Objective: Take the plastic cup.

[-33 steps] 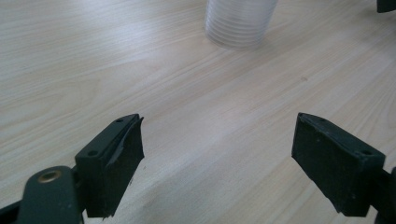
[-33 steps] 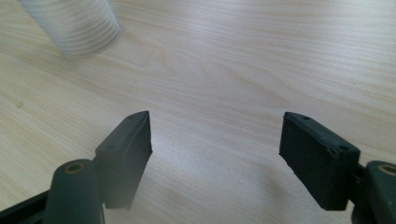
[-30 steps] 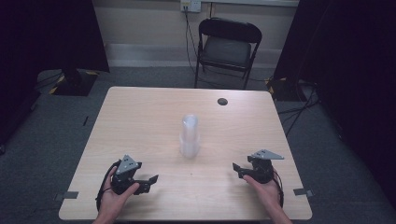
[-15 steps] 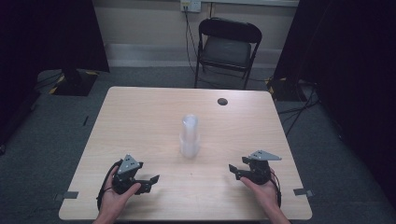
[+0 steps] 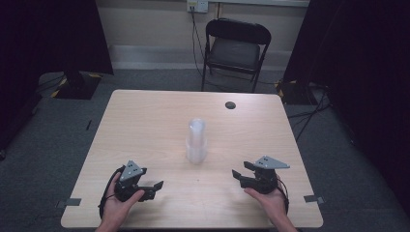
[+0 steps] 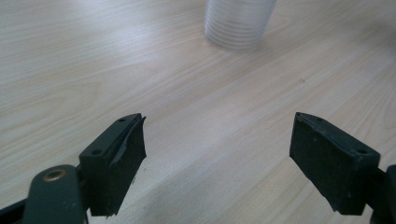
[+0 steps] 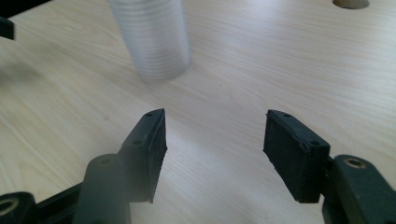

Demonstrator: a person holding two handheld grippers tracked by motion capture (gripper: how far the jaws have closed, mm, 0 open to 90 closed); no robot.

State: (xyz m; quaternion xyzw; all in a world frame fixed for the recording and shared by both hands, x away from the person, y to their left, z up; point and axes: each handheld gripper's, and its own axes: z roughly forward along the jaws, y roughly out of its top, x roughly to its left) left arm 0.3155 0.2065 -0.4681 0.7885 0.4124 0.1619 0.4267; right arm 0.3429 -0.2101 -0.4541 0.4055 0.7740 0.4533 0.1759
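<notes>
Nothing done yet w/ the stack of clear plastic cups (image 5: 197,141): it is left upright at mid table (image 5: 145,121), untouched, well apart from both grippers. Left gripper (image 5: 155,185) is held w/ jaws wide apart, empty. Right gripper (image 5: 237,175) jaws were just being closed, a gap remains, nothing btwn them. Reach and grasp are judged outstanding.

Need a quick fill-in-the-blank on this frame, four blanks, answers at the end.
1. The stack of clear cups stands ____ on the table.
2. A black folding ____ stands beyond the table's far edge.
3. The small round hole sits near the table's ____ edge.
4. The left gripper has ____ between its fingers.
Missing words: upright; chair; far; nothing.
</notes>
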